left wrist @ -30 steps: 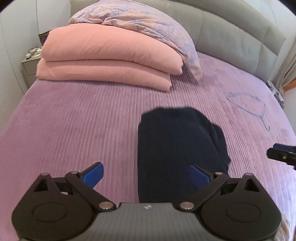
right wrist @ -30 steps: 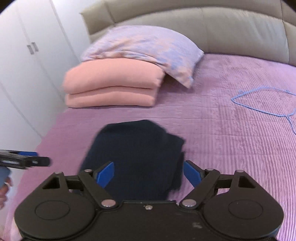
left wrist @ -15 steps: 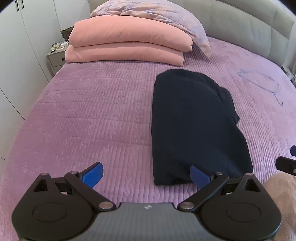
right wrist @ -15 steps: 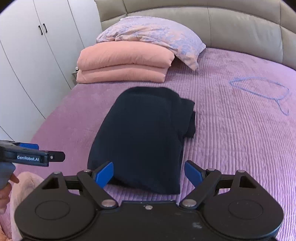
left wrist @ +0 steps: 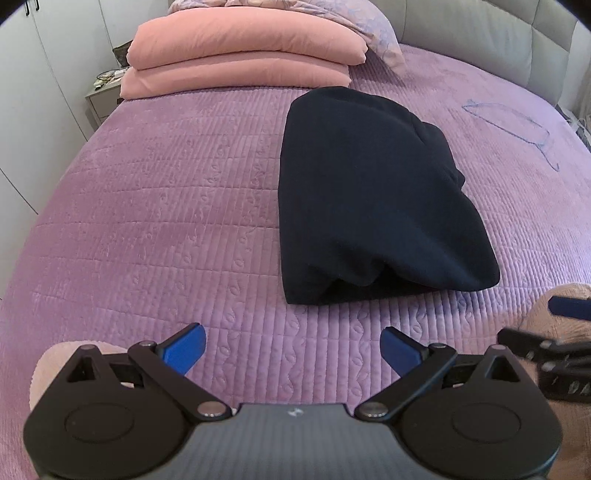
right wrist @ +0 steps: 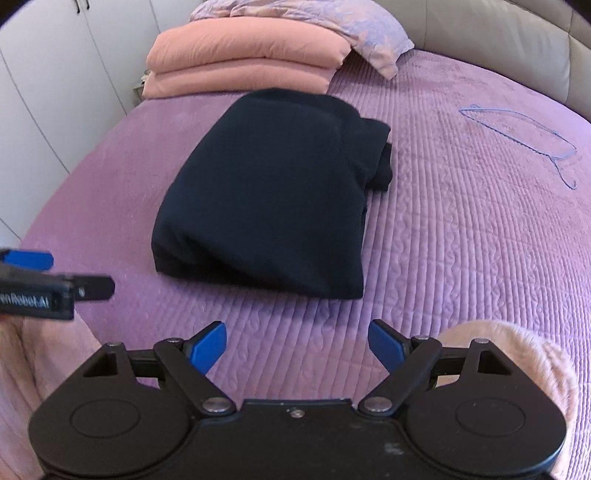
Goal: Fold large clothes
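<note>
A dark navy garment [left wrist: 373, 192] lies folded into a thick oblong bundle on the purple quilted bedspread [left wrist: 147, 221], about midway across the bed and nearer its foot edge than the headboard [right wrist: 498, 40]. Its near end shows stacked layers with a loose fold, and a bit of cloth sticks out along its right side. Both grippers hang over the foot edge, short of the bundle and touching nothing. The left gripper [left wrist: 293, 349] has its blue-tipped fingers [left wrist: 183, 347] spread wide with only bedspread between them; the right gripper [right wrist: 297, 345] is likewise spread wide and empty. Each shows at the side of the other's view. At the head end, by the left edge, a folded pink duvet [left wrist: 240, 51] is stacked in two thick layers, with a lilac patterned pillow [right wrist: 332, 18] leaning on top. A thin blue wire hanger [right wrist: 524, 136] lies flat near the right edge, well apart from the garment. White wardrobe doors [right wrist: 44, 85] stand beyond the left side.
</note>
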The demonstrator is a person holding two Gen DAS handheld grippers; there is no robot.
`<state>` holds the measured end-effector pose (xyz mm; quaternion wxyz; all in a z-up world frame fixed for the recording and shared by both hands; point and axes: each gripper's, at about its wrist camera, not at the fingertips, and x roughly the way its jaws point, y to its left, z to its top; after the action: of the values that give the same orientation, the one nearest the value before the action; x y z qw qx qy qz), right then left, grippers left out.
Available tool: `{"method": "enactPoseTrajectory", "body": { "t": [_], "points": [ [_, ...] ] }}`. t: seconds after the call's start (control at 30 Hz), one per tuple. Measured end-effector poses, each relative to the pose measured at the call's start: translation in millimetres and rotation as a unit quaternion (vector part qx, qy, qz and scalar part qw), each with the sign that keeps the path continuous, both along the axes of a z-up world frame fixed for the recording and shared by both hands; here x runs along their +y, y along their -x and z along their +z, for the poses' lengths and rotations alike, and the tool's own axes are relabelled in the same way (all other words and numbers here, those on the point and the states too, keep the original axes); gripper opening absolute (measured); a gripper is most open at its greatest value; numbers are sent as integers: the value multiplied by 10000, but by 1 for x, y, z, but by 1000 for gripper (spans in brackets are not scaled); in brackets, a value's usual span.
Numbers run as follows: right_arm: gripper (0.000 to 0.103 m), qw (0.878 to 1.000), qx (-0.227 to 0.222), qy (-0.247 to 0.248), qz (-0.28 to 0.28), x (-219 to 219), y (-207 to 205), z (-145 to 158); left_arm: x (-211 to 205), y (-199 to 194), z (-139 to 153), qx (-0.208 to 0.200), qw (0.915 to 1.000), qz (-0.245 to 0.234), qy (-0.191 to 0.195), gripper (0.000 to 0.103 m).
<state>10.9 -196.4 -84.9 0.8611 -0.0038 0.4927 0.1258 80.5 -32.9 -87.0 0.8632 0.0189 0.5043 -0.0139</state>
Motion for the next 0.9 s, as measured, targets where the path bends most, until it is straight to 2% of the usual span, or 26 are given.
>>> {"method": "enactPoseTrajectory", "body": {
  "t": [0.13,0.9],
  "points": [
    [99,10000,66,-1,42,-1,0,-8,-3,3,-2,7,10000,-17,-63,102],
    [99,9998,76,-196,-66,-7,-1,-9,-8,3,-9,114,9999,-86,-27,102]
  ]
}}
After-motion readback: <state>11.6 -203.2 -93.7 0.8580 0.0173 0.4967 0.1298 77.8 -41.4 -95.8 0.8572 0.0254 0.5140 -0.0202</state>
